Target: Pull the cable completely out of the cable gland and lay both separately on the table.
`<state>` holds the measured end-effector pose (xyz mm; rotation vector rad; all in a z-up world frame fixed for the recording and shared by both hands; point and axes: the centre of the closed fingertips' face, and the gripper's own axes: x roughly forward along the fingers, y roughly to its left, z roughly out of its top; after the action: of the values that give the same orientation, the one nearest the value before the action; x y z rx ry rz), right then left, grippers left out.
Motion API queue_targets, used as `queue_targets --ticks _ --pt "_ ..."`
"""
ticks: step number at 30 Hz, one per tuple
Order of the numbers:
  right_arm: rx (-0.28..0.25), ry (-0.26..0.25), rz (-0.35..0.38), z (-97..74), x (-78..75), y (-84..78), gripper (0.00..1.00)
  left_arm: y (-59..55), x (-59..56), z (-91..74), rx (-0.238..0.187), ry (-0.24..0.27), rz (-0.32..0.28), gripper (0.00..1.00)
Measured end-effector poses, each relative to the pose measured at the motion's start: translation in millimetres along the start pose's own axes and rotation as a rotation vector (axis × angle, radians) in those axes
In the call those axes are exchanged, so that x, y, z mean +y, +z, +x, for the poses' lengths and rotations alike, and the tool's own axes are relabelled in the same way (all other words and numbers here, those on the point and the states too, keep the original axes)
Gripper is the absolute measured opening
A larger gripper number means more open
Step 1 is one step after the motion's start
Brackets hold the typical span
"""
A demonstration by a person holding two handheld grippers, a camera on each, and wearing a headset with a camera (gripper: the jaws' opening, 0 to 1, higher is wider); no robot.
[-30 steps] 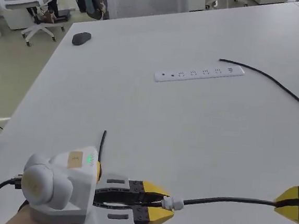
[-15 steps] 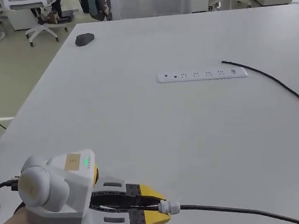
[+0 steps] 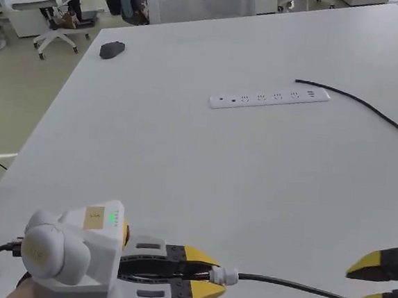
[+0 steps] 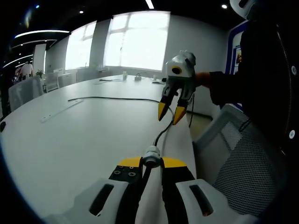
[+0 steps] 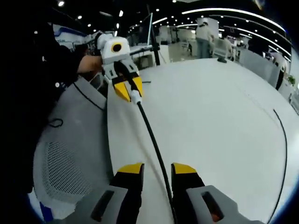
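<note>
My left gripper (image 3: 212,276) hovers at the table's near edge, shut on the white cable gland (image 3: 228,275). A black cable (image 3: 291,287) leaves the gland and runs right to my right gripper (image 3: 375,288), whose yellow jaws stand apart around its end. In the left gripper view the gland (image 4: 152,154) sits between my left gripper's (image 4: 152,162) tips, and the cable (image 4: 163,133) rises toward the open right gripper (image 4: 169,114). In the right gripper view the cable (image 5: 149,135) passes loosely between my right gripper's (image 5: 158,169) spread jaws and reaches the gland (image 5: 135,99) held by the left gripper (image 5: 128,91).
A white power strip (image 3: 267,98) lies mid-table with its black cord (image 3: 369,112) trailing off right. A dark mouse (image 3: 112,49) sits near the far left edge of the white table (image 3: 184,162). Office chairs (image 3: 30,2) stand on the floor beyond.
The right gripper pulled the cable rightward out of frame, then came back in with its jaws open. The cable tail behind the left gripper is gone. The left gripper stayed put.
</note>
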<state>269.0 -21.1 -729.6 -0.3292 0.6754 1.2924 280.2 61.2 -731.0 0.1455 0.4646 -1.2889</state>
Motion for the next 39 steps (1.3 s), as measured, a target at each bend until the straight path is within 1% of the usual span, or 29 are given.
queue_targets --ticks 1,3,4,5,6,7,8,9,10,12,13,15,16,17,18,22,26,28,29,32,35,37,39 --pt "-0.004 0.007 -0.005 2.9 2.1 3.4 0.18 0.3 -0.4 0.1 0.000 -0.001 0.001 0.15" --pt "-0.038 0.003 -0.080 22.5 6.8 23.1 0.15 2.3 -2.5 0.6 -0.006 -0.006 0.007 0.15" --pt "-0.043 0.008 -0.084 26.0 8.2 25.3 0.15 3.9 -4.7 0.9 -0.008 -0.010 0.012 0.15" --pt "-0.047 0.010 -0.080 34.5 9.9 29.5 0.17 5.2 -6.5 1.0 -0.011 -0.014 0.021 0.15" --pt "-0.048 0.009 -0.093 39.6 10.3 31.7 0.20 6.1 -7.9 1.2 -0.010 -0.017 0.025 0.15" --pt "-0.035 0.019 -0.131 46.0 12.1 33.1 0.19 6.0 -8.4 1.4 -0.009 -0.019 0.027 0.15" --pt "-0.024 0.020 -0.141 48.8 12.4 32.7 0.16 5.1 -9.0 1.3 -0.002 -0.023 0.032 0.15" --pt "-0.023 0.023 -0.152 52.3 13.0 34.1 0.16 4.9 -9.0 1.2 -0.001 -0.023 0.036 0.15" --pt "-0.020 0.028 -0.156 53.5 13.4 34.4 0.15 4.7 -9.1 1.0 -0.001 -0.024 0.034 0.15" --pt "-0.011 0.040 -0.172 55.1 15.3 34.0 0.10 5.1 -9.0 0.7 -0.006 -0.022 0.033 0.15" --pt "-0.008 0.034 -0.177 55.5 14.2 34.0 0.09 5.0 -8.9 0.9 -0.008 -0.021 0.030 0.15" --pt "-0.006 0.050 -0.183 55.6 16.7 33.1 0.02 5.0 -8.6 1.7 -0.010 -0.019 0.031 0.15" --pt "-0.004 0.025 -0.200 56.5 13.5 32.5 0.02 4.5 -9.4 1.9 -0.009 -0.021 0.027 0.15" --pt "0.002 0.030 -0.205 56.9 14.7 31.4 0.02 4.4 -9.3 1.9 -0.008 -0.019 0.031 0.15" --pt "0.008 0.042 -0.209 56.8 16.3 30.0 0.00 4.7 -9.9 1.8 -0.010 -0.021 0.030 0.15" --pt "0.013 0.038 -0.230 57.4 15.8 29.2 0.00 3.1 -9.5 2.6 -0.012 -0.020 0.028 0.15" --pt "0.015 0.038 -0.236 57.1 15.5 28.7 0.00 3.3 -9.3 3.5 -0.017 -0.020 0.027 0.15" --pt "0.017 0.043 -0.235 55.4 16.3 27.7 0.00 3.9 -10.2 3.9 -0.020 -0.026 0.024 0.15" --pt "0.027 0.039 -0.241 52.8 15.4 25.3 0.00 4.0 -10.4 4.0 -0.019 -0.027 0.031 0.15" --pt "0.063 0.006 -0.263 42.6 5.5 13.0 0.00 3.3 -7.0 0.4 -0.022 -0.016 0.033 0.15" --pt "0.073 -0.030 -0.210 26.1 -7.2 0.0 0.00 4.5 -3.1 -4.9 -0.041 -0.001 0.026 0.15" --pt "0.090 -0.061 -0.191 16.6 -16.0 -10.3 0.00 5.2 -1.1 -6.4 -0.046 0.008 0.022 0.15" --pt "0.097 -0.079 -0.172 9.5 -21.7 -17.9 0.00 5.4 0.0 -7.5 -0.049 0.013 0.021 0.15"
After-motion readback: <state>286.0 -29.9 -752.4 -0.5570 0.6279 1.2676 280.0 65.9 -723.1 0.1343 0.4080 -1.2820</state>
